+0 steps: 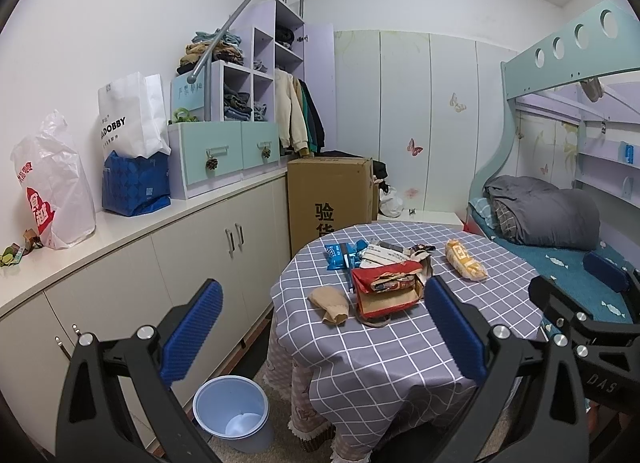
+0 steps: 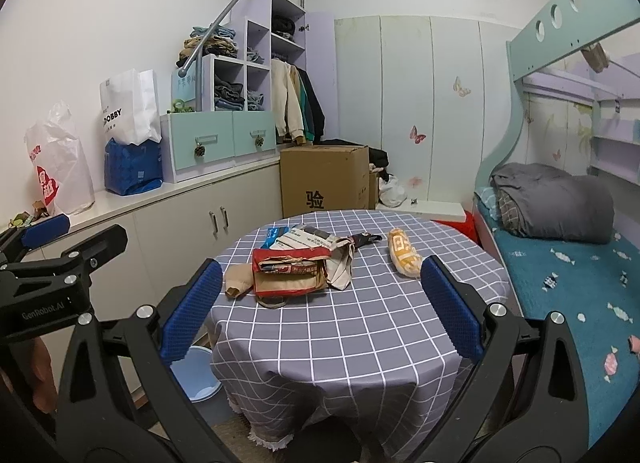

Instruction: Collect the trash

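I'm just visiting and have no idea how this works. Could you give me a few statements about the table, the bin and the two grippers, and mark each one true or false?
1. Both grippers are open and hold nothing. True: the left gripper and the right gripper stand wide apart with nothing between the pads.
2. The bin sits on the table. False: it stands on the floor beside the table.
3. A yellow packet lies apart from the main pile, on its right. True.
4. The red paper bag hangs from a gripper. False: it lies on the table.
5. The bin is filled to the brim. False: it looks nearly empty.
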`<state>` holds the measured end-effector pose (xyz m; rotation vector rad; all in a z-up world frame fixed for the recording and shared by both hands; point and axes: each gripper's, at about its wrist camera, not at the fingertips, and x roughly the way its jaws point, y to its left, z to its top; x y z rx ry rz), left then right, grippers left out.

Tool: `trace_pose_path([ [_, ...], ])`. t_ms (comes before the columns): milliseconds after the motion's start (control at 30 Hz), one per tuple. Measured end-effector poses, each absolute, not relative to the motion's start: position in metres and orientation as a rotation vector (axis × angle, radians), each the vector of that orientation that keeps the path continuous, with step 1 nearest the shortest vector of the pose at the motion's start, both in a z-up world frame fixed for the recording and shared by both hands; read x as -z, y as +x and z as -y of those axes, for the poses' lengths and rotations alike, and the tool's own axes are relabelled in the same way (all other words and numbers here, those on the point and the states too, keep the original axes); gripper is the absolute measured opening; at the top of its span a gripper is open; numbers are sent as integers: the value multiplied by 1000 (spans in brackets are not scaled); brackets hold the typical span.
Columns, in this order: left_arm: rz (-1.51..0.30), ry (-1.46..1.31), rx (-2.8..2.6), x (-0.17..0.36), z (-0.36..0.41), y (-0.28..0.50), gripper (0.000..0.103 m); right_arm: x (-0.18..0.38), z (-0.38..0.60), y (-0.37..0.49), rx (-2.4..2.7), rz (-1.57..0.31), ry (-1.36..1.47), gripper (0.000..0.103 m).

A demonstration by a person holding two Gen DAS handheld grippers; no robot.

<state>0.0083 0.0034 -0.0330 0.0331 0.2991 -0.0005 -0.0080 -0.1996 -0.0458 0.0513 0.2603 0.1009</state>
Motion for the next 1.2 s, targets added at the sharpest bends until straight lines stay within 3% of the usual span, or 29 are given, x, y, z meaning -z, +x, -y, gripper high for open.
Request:
trace_pose_path([
  [500,-408,47,-44,56,-11,47,99,66,213,29,-120,-359,122,97],
  [867,-597,-21,-2,100,-30,126,99,104,229,95,-86,-487,179,97],
  [1200,-671,36,31,131,-15,196,98,126,192,163,-111,-554,-10,97],
])
